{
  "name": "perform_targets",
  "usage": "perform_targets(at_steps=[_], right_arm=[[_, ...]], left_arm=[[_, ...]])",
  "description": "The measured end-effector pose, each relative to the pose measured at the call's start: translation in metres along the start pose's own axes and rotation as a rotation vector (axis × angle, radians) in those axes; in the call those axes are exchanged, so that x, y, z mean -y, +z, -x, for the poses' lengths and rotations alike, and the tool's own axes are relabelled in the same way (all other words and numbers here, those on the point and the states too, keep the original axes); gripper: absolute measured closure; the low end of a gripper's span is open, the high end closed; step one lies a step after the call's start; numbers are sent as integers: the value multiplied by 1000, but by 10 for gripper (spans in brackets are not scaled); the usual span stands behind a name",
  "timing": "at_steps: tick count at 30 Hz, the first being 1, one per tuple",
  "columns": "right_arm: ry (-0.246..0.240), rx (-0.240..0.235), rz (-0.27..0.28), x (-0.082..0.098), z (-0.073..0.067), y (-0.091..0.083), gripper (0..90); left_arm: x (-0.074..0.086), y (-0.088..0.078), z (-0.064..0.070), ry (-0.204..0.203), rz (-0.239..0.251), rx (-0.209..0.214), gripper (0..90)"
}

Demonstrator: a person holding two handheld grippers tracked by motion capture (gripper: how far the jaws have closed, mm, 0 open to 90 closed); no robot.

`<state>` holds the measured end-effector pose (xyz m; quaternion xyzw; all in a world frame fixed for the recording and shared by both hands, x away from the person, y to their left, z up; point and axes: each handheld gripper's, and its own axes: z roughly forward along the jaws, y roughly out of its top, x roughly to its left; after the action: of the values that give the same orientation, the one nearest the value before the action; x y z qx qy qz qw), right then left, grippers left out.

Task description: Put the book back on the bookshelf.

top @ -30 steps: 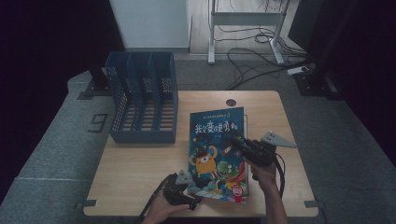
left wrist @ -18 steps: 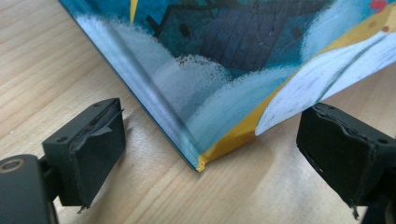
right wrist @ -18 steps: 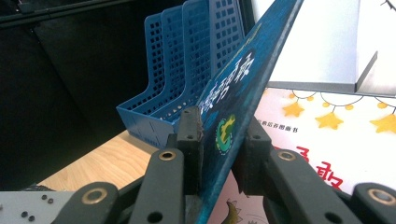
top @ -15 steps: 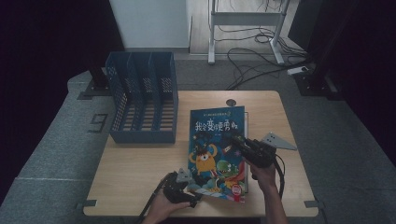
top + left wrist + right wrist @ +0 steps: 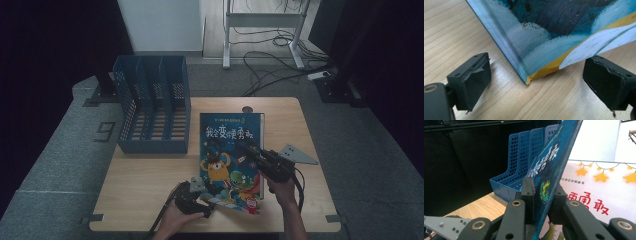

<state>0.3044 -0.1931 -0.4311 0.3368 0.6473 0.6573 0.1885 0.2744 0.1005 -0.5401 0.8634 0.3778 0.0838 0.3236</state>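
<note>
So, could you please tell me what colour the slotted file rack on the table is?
Blue, with perforated walls; the file rack shows best in the high view.

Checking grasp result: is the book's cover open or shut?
Open: right gripper pinches the lifted cover, with the white inside page showing beneath.

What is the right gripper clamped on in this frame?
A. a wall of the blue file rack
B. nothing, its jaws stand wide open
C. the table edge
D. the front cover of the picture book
D: in the right gripper view, the right gripper has both jaws pressed on the lifted cover of the picture book, with the first page showing behind it.
</note>
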Motion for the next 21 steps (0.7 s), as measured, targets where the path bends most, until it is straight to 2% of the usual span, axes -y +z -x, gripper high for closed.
perform_targets(at_steps=[2,6,10,17,21], right_arm=[[-3,-3,2,0,0,-1,775],[-21,-10,7,-2,-1,-4,781],[-35,-21,11,-2,-1,-6,784],[-23,-24,16,-2,0,-8,790],[-50,-23,20,-4,-3,-10,795]], left_arm=[[-2,1,-2,-1,-5,-9,80],[-6,2,-6,-17,-8,4,80],[-7,3,-6,-11,-8,0,80],[-13,7,-8,-10,-19,-6,80],[-20,12,-11,-6,-30,-10,80]])
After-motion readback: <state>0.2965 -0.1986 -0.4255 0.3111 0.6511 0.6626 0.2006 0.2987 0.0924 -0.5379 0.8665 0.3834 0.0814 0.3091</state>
